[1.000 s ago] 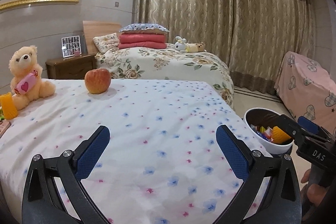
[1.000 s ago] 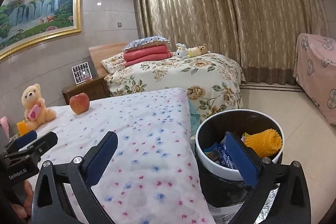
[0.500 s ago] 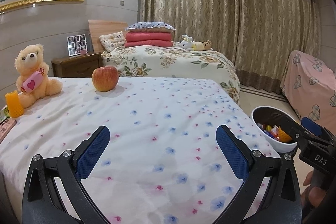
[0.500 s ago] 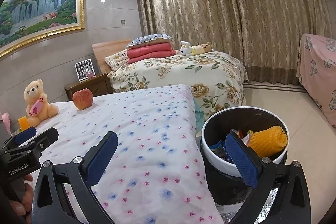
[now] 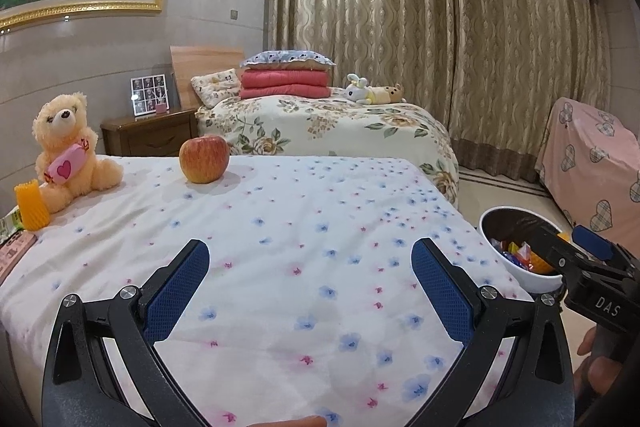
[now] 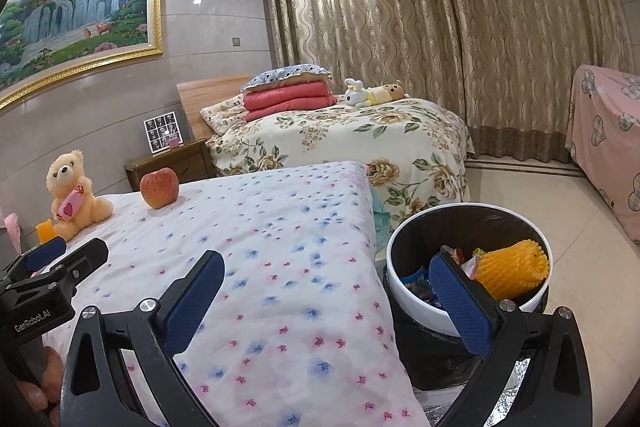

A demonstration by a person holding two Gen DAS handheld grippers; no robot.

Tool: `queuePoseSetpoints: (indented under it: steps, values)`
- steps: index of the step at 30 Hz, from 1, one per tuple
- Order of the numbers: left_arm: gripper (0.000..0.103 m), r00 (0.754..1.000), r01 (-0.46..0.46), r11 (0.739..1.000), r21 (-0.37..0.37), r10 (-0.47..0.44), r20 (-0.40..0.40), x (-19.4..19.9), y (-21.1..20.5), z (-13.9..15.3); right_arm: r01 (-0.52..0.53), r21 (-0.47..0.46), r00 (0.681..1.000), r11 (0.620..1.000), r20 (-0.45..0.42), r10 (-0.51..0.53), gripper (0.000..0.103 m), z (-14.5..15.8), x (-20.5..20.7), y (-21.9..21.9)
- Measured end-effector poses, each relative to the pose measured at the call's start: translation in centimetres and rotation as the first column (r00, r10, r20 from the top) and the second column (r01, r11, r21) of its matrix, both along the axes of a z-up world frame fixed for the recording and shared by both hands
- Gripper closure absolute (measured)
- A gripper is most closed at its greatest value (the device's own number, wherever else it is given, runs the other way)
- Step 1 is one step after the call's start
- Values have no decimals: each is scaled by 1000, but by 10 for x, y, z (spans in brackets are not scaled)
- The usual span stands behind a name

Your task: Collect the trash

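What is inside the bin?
The bin holds a yellow foam net on colourful wrappers. Whatever lies deeper is covered.

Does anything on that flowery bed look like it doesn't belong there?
Yes. An apple sits loose on the bedspread, and an orange foam fruit net stands beside the teddy bear. A matching net already lies in the trash bin.
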State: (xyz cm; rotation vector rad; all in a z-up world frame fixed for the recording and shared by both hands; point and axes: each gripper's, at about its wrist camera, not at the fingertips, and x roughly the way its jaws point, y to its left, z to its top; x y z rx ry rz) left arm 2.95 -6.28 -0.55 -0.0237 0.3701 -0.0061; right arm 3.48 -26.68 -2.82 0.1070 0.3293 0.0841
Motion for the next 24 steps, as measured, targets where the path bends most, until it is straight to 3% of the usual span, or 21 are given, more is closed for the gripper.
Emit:
queuePoseSetpoints:
  steps: [24]
  values:
    - [0,1000,7,1000,8,-7,2,-2,-2,0,0,3,1000,1000,-12,0,0,-1,-1,1]
